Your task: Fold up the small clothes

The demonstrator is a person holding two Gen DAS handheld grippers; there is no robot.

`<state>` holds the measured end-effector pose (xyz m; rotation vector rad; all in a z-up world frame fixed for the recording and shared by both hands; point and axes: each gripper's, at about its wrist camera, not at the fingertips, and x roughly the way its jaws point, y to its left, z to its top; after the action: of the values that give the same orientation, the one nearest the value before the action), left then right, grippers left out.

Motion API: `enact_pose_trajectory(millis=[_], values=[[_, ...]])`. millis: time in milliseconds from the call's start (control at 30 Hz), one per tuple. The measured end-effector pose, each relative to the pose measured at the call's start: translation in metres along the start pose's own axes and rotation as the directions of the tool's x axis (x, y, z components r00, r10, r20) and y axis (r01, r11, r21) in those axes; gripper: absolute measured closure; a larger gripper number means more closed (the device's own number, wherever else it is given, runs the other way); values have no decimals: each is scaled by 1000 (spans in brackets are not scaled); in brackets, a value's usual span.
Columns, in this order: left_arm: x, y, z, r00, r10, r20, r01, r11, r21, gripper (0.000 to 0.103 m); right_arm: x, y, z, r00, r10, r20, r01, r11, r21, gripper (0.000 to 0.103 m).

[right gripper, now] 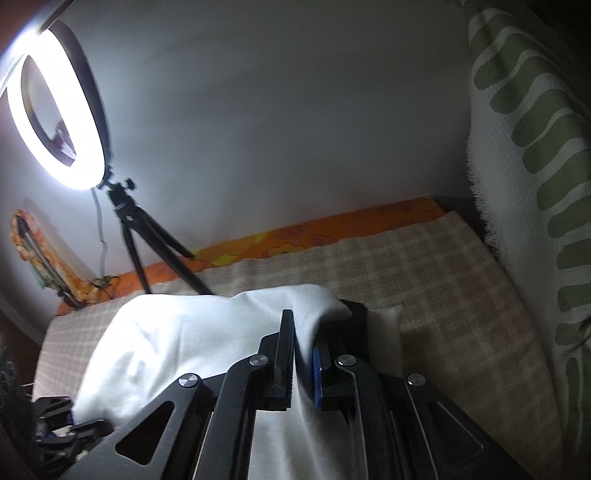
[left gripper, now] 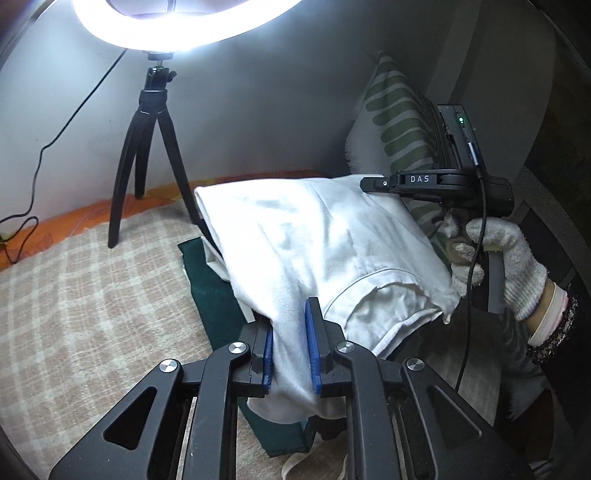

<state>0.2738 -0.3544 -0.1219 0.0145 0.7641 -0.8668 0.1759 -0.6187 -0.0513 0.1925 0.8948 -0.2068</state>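
A white garment (left gripper: 314,243) hangs lifted above the checked blanket, stretched between both grippers. My left gripper (left gripper: 290,343) is shut on a bunched edge of it, blue pads pinching the cloth. In the right wrist view my right gripper (right gripper: 304,354) is shut on another edge of the same white garment (right gripper: 184,343). In the left wrist view the right gripper's body (left gripper: 436,184) shows at the garment's far right corner, held by a gloved hand (left gripper: 506,258). A dark green cloth (left gripper: 214,295) lies under the white garment.
A ring light (left gripper: 184,26) on a black tripod (left gripper: 147,155) stands at the back left on the checked blanket (left gripper: 92,295). A green-patterned white pillow (right gripper: 535,184) leans at the right. A grey wall is behind. A cable (left gripper: 44,166) hangs at the left.
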Motion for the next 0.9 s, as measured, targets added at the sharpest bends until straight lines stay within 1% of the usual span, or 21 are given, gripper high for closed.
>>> enact_pose_trajectory(millis=[33,67,100,133,167,200,367,433,467,567,700,800,833,867,900], values=[[-1,0,-1,1000,7,-8,-7,1000,1,88,1,-1,1,999,-42,2,42,999,-10,88],[-1,-1,-2,1000,20,-14,-20,1000,2,83,2,-2,1,996,-91,5,91,996,-20,82],[-2,0,-3,999,35,-20,-35,999,-1,75,2,-2,2,992,-126,8,126,992,-29,75],[-3,2,-4,998,50,-26,-50,999,-12,71,1,-3,2,989,-147,10,147,989,-34,74],[-5,4,-5,998,56,-30,-57,998,-26,63,0,-4,3,989,-146,11,147,989,-34,74],[-8,7,-8,998,58,-33,-59,997,-42,60,-3,-4,3,989,-144,15,145,989,-34,74],[-16,16,-23,994,84,-66,-89,994,-70,59,-13,1,2,983,-180,34,182,980,-78,72],[-17,18,-29,991,104,-88,-110,992,-66,59,-18,1,2,983,-178,36,181,981,-74,71],[-18,19,-32,990,111,-91,-117,991,-62,59,-21,2,2,986,-158,44,161,984,-75,71],[-28,18,-37,987,133,-90,-137,990,-42,59,-31,2,0,986,-156,55,160,985,-66,68],[-45,12,-37,987,145,-68,-147,989,-22,59,-48,3,-3,984,-157,78,161,986,-48,52],[-58,1,-34,988,149,-37,-150,989,-2,58,-62,5,-7,984,-152,92,156,987,-35,48],[-64,-3,-33,988,150,-27,-150,989,8,57,-66,6,-9,984,-149,95,153,988,-33,45],[-70,-7,-33,988,152,-13,-152,988,18,51,-71,9,-11,984,-148,99,152,988,-32,44],[-75,-12,-33,988,154,-1,-154,988,27,48,-75,11,-13,983,-150,103,154,988,-34,42]])
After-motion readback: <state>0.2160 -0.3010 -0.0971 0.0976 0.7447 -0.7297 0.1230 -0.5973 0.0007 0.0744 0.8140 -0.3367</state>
